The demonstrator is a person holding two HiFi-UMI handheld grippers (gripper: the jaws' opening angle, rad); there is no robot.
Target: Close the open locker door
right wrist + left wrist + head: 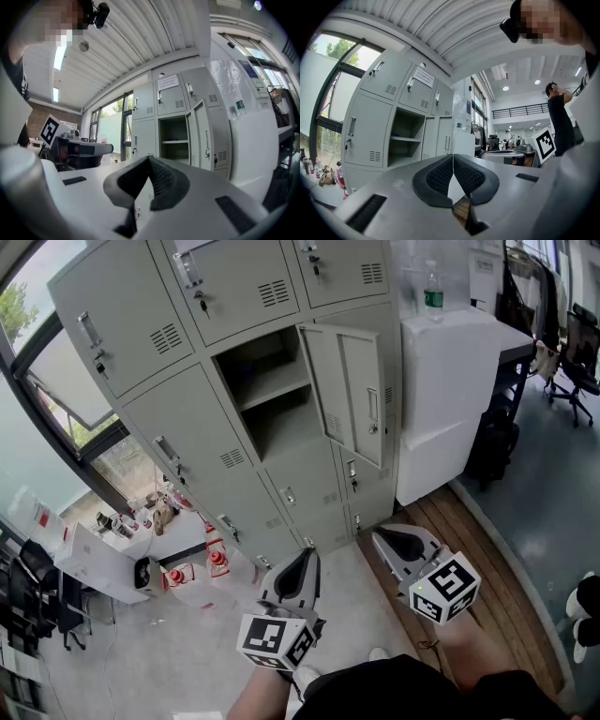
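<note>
A grey bank of lockers point(178, 427) stands ahead. One middle compartment point(267, 395) gapes open, with a shelf inside and nothing on it. Its door point(354, 390) swings out to the right, handle facing me. The same door point(444, 143) shows in the left gripper view and again as the open door point(206, 140) in the right gripper view. My left gripper point(298, 570) is held low, well short of the lockers, jaws shut on nothing. My right gripper point(398, 542) hangs beside it, below the open door, also shut and holding nothing.
A white cabinet point(450, 390) with a water bottle point(432, 292) on top stands right of the lockers. Red extinguishers point(217, 562) and clutter sit on the floor at the left by the window. A person point(559, 117) stands far behind. Office chairs point(572, 371) are at the far right.
</note>
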